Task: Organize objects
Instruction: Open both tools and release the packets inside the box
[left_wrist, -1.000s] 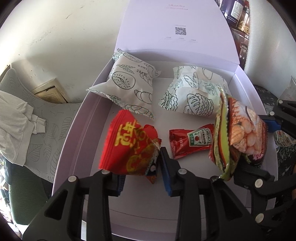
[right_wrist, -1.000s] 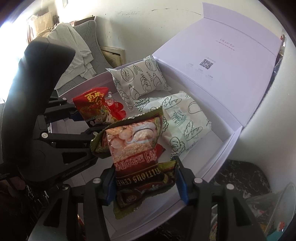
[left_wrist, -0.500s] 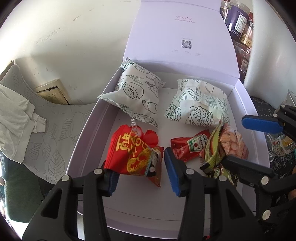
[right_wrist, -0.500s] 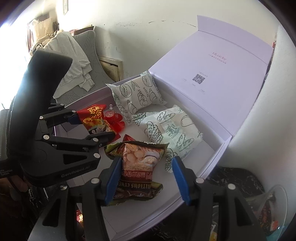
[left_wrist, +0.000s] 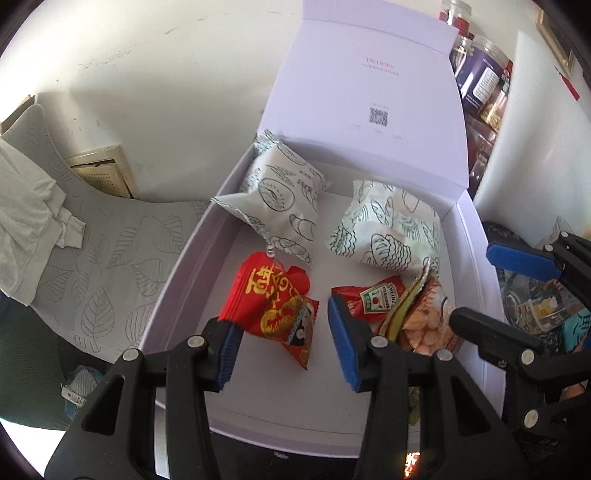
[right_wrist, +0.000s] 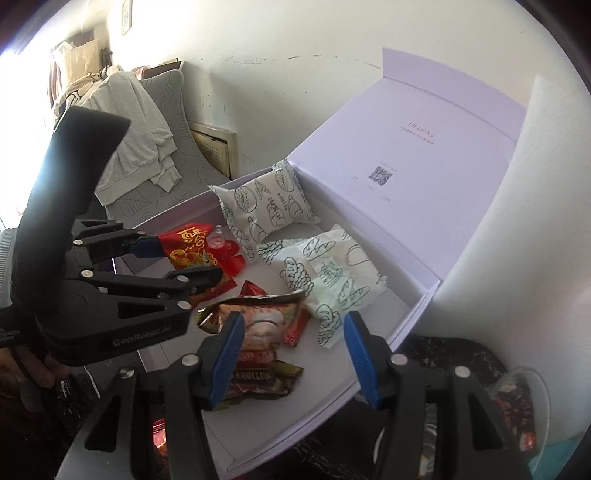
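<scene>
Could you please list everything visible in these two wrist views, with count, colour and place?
Gift box: one, pale lilac, lid open against wall.
Bread-print packets: two, white with green drawings, at box's far end.
Red snack packet: one, red and gold, box floor, between left fingers.
Ketchup sachet: one, red, mid-box.
Cereal packet: one, orange-green, box's near right.
Chair: one, grey leaf pattern, left of box.
Cloth: one, white, on chair.
Jars: several, far right.
Left gripper: black, blue pads, open.
Right gripper: same, open.
</scene>
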